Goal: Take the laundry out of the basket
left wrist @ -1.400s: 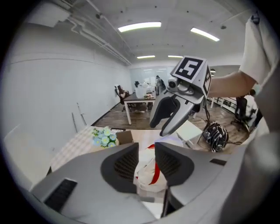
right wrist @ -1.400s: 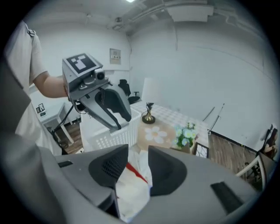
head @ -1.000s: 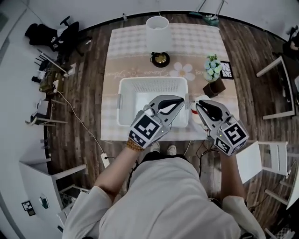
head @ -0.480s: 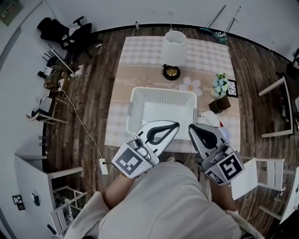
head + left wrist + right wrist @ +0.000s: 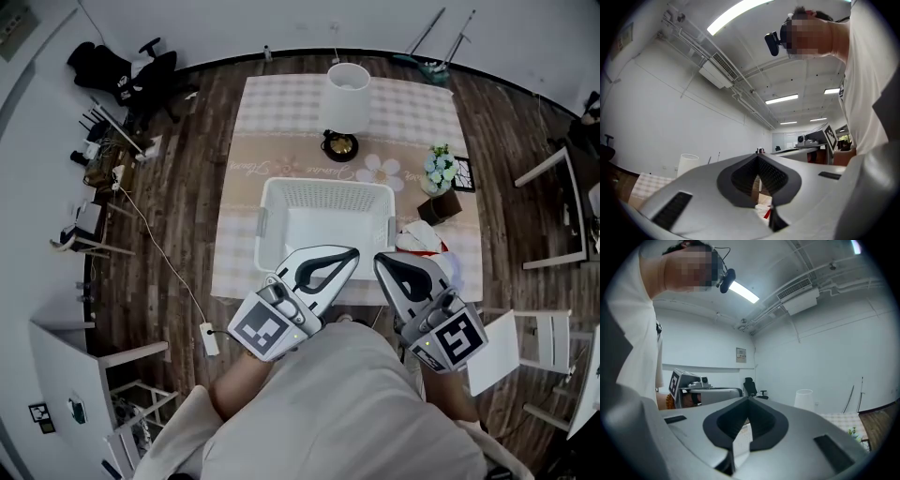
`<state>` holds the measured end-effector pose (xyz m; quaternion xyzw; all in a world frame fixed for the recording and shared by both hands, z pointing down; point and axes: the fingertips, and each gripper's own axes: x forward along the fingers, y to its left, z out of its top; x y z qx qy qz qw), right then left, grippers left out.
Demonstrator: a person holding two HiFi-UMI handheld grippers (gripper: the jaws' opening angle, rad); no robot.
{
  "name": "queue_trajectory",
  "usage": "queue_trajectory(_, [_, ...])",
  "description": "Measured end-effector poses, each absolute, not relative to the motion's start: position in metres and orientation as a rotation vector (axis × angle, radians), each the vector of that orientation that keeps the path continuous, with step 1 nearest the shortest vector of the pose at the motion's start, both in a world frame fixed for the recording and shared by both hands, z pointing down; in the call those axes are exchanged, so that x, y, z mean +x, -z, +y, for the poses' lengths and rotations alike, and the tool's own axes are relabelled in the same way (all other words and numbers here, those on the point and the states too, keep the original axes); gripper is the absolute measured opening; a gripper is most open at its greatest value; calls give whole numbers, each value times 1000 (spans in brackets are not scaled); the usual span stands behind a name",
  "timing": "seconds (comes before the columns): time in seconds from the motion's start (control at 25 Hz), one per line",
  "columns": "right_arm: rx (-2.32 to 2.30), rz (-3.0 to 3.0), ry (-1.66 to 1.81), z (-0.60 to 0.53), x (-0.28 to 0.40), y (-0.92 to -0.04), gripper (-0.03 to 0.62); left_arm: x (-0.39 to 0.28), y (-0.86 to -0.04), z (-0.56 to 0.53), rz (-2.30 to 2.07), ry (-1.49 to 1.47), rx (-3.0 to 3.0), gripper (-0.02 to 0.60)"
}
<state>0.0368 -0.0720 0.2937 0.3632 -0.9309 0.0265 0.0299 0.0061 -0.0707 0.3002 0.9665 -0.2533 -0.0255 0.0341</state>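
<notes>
The white laundry basket [image 5: 323,217] stands on the checked tablecloth, and its inside looks bare. A small pile of white and red laundry [image 5: 424,244] lies on the table just right of the basket. My left gripper [image 5: 353,252] is shut with nothing in it, held near my chest over the basket's near rim. My right gripper [image 5: 378,259] is shut and holds nothing either, close beside the left one. In the left gripper view the left gripper [image 5: 758,157] points level across the room; the right gripper [image 5: 749,400] does the same in the right gripper view.
A white lamp [image 5: 347,84] with a dark round base stands behind the basket. A potted flower [image 5: 437,169] and a small frame [image 5: 462,175] are at the table's right. Chairs [image 5: 548,216] stand to the right; cables and an office chair [image 5: 122,75] lie at the left.
Both grippers have drawn back from the basket's front toward my body. The head view has shifted, so the table sits farther away. Little differs over the last half second.
</notes>
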Motion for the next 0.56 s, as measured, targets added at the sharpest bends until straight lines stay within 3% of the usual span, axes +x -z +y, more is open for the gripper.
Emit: queue_trajectory(0.56, [1156,-2831,-53,-72,36,-293,15,3,-300,-69,-754,83,2970,21])
